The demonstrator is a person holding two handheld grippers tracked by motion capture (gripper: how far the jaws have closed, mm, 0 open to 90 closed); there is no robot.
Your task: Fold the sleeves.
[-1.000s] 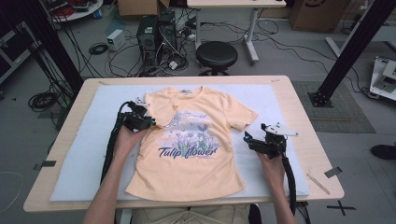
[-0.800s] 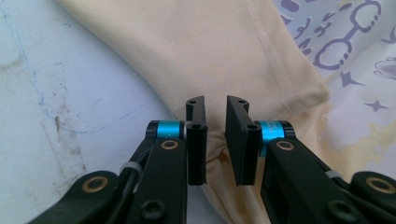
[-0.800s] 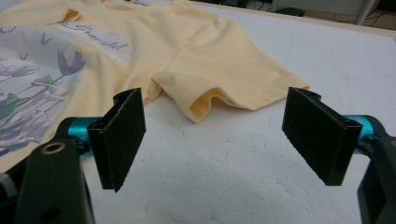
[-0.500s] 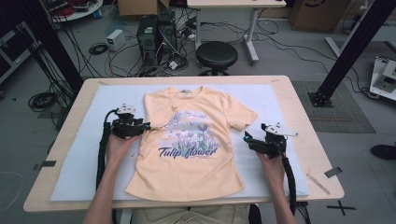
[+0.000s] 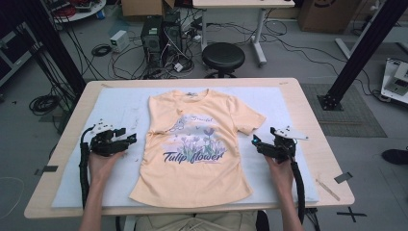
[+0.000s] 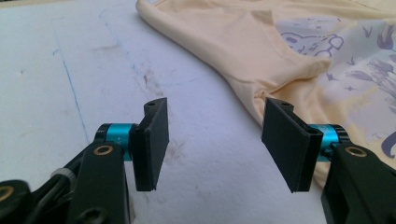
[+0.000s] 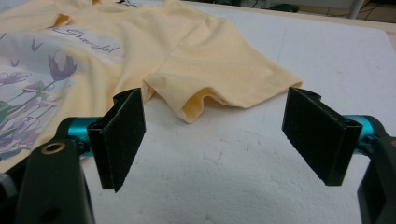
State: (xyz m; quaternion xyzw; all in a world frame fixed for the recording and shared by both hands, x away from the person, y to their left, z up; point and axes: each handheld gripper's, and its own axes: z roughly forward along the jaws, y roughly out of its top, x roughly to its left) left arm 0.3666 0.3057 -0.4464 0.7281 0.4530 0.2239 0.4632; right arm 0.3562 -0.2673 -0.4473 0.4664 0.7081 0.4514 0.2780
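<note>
On the white foam mat [image 5: 298, 103] that covers the table [image 5: 315, 159], a peach T-shirt [image 5: 192, 173] lies face up, collar away from you, printed with flowers and the words "Tulip flower". Its sleeve on your left is folded in over the chest, while its sleeve on your right lies spread flat.

Your left gripper [image 5: 131, 139] sits on the mat just beside the shirt's left edge. Its jaws have just been opening and now stand spread with nothing between them; in the left gripper view [image 6: 215, 142] bare mat shows in the gap, and the shirt's rumpled side seam lies near the right-hand pad.

Your right gripper [image 5: 255, 143] rests just off the shirt's right edge, below the spread sleeve, jaws wide apart and holding nothing [image 7: 212, 140].

The main risk now is the next grab. If you close on one layer of cloth, the fold could drag crooked. The folded sleeve looks loose, so a sideways pull on the body may slide it back out.
</note>
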